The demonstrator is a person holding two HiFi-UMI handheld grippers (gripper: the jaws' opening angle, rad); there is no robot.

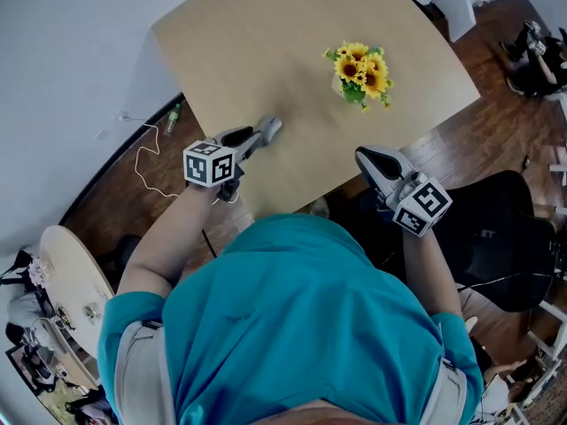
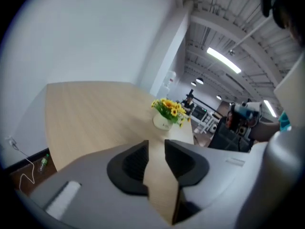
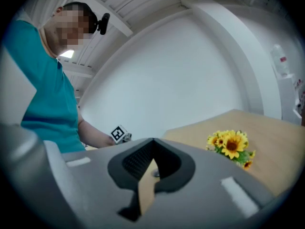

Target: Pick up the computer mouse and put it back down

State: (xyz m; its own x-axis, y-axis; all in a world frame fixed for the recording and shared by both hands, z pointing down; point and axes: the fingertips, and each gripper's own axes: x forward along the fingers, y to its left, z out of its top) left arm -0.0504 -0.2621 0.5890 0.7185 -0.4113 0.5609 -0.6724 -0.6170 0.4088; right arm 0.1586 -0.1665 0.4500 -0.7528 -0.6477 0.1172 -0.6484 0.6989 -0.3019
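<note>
No computer mouse shows in any view. The light wooden table (image 1: 266, 42) carries only a white vase of sunflowers (image 1: 361, 73). My left gripper (image 1: 270, 127) hangs above the table's near left part, pointing toward the flowers. In the left gripper view its jaws (image 2: 156, 147) stand apart with bare tabletop showing through the gap, so it is open and holds nothing. My right gripper (image 1: 363, 156) is at the table's near edge, right of the left one. Its jaw tips (image 3: 152, 141) meet, shut on nothing, with the sunflowers (image 3: 231, 146) off to its right.
A black office chair (image 1: 496, 228) stands on the wooden floor to the right of the table. On the floor to the left lie a white cable (image 1: 146, 166) and a small bottle (image 1: 172, 119). A small round table (image 1: 66, 273) sits at the lower left.
</note>
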